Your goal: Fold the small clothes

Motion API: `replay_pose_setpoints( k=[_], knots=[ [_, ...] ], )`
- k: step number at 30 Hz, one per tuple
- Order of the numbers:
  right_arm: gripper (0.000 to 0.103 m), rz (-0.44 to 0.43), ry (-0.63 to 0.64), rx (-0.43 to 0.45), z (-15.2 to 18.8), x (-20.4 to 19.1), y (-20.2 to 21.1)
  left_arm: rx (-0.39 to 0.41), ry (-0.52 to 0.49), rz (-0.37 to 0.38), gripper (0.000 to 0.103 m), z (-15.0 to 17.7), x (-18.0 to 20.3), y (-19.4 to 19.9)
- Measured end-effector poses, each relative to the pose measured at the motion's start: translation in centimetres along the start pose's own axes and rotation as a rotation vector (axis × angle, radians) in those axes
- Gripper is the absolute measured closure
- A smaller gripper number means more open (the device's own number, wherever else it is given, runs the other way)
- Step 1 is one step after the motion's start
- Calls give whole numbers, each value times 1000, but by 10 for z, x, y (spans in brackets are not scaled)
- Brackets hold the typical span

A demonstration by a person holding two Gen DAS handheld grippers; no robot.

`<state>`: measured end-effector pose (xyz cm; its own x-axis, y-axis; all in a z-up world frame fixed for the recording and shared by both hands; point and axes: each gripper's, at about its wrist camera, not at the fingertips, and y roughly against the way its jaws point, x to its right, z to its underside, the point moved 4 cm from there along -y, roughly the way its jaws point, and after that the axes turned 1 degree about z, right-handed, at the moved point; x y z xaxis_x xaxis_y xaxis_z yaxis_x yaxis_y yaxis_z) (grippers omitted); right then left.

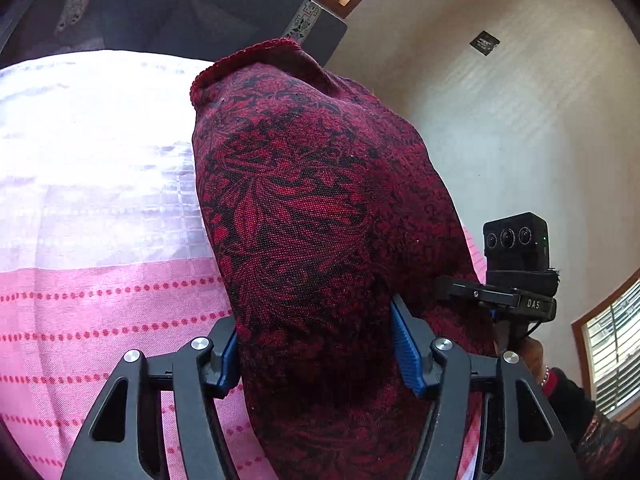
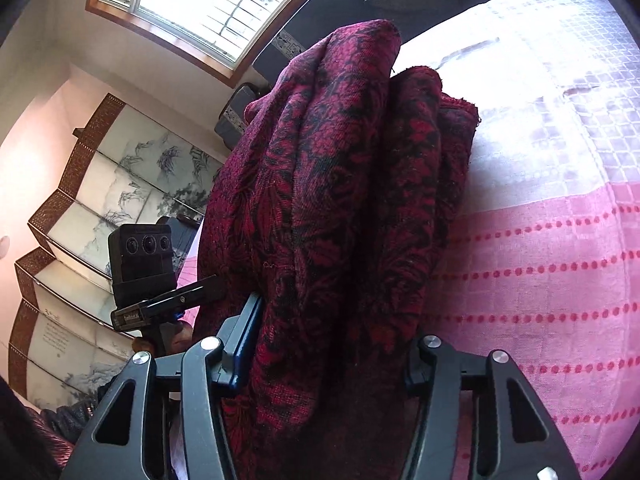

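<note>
A dark red garment (image 1: pixel 320 208) with a black leaf pattern is bunched up between both hand-held grippers, lifted off the bed rather than lying flat on it. From the left wrist view, the left gripper (image 1: pixel 320 344) has its blue-padded fingers (image 1: pixel 406 348) on either side of a thick bundle of the cloth, and the pads look pressed against it, so it is pinching the garment, jaws held fairly wide by the bulk of fabric. A ribbed hem edge (image 1: pixel 244 60) of the garment shows at the top of the bundle. From the right wrist view, the right gripper (image 2: pixel 332 344) is likewise closed around folds of the same garment (image 2: pixel 340 184), which rises in several thick pleats; one blue pad (image 2: pixel 244 348) lies against the cloth, while the other finger is mostly hidden behind the fabric. Beneath it all lies a pink bedspread (image 1: pixel 100 320) with rows of red dots, washed out to white where sunlight hits it. Each gripper's camera housing shows in the other's view: the right one (image 1: pixel 516 240) beside the garment, with a hand (image 1: pixel 532 356) below it, and the left one (image 2: pixel 144 256) in front of a painted folding screen (image 2: pixel 120 184). A window (image 2: pixel 208 0) glows bright above.
</note>
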<state>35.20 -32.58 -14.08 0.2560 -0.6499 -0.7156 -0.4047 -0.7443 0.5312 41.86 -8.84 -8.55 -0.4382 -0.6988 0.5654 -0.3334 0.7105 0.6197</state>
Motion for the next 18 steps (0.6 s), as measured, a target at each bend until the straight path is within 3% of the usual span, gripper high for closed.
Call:
replay_pose_setpoints(
  k=[4, 18],
  knots=[
    [59, 17, -16, 46, 8, -1, 4, 36, -97, -140, 48, 5, 27, 6],
    [64, -4, -22, 121, 24, -38, 9, 83, -188, -350, 50, 27, 66, 48]
  ],
)
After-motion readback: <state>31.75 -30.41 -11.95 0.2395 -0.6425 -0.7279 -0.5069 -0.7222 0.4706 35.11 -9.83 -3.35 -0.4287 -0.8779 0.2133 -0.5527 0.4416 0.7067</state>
